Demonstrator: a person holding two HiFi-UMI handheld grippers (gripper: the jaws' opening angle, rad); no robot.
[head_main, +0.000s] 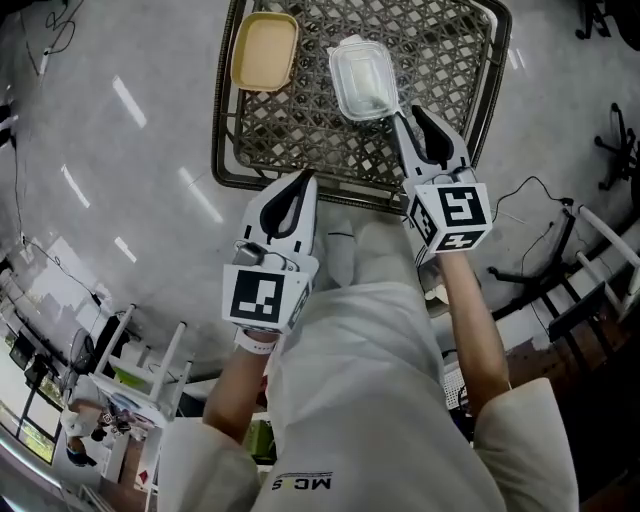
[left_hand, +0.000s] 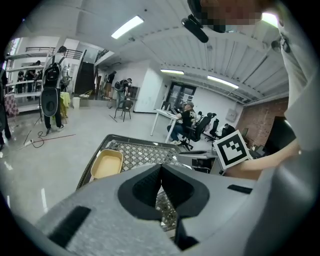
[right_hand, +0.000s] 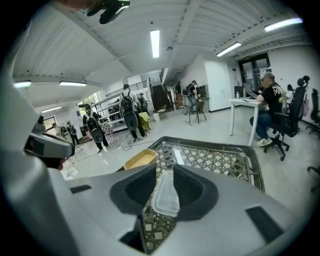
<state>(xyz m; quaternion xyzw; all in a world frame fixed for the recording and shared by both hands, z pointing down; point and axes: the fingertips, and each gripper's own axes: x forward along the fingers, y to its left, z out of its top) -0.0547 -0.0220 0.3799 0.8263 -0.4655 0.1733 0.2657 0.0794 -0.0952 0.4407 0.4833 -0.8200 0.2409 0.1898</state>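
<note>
A dark wire-lattice basket (head_main: 218, 150) stands on the grey floor. In it lie a shallow yellow tray (head_main: 264, 50) at the far left and a clear plastic container (head_main: 362, 78) beside it. My right gripper (head_main: 407, 110) hovers at the container's near end. Its jaws stand a little apart, and the container (right_hand: 164, 197) shows through the gap in the right gripper view (right_hand: 162, 172); nothing is pinched. My left gripper (head_main: 305, 180) is shut and empty at the basket's near rim. Over its closed tips (left_hand: 161, 167) I see the yellow tray (left_hand: 106, 164).
A white rack (head_main: 140, 360) stands at the lower left and black chair legs (head_main: 560, 270) with cables at the right. In the gripper views, people sit at desks (right_hand: 270, 110) and others stand far off across the hall (left_hand: 52, 95).
</note>
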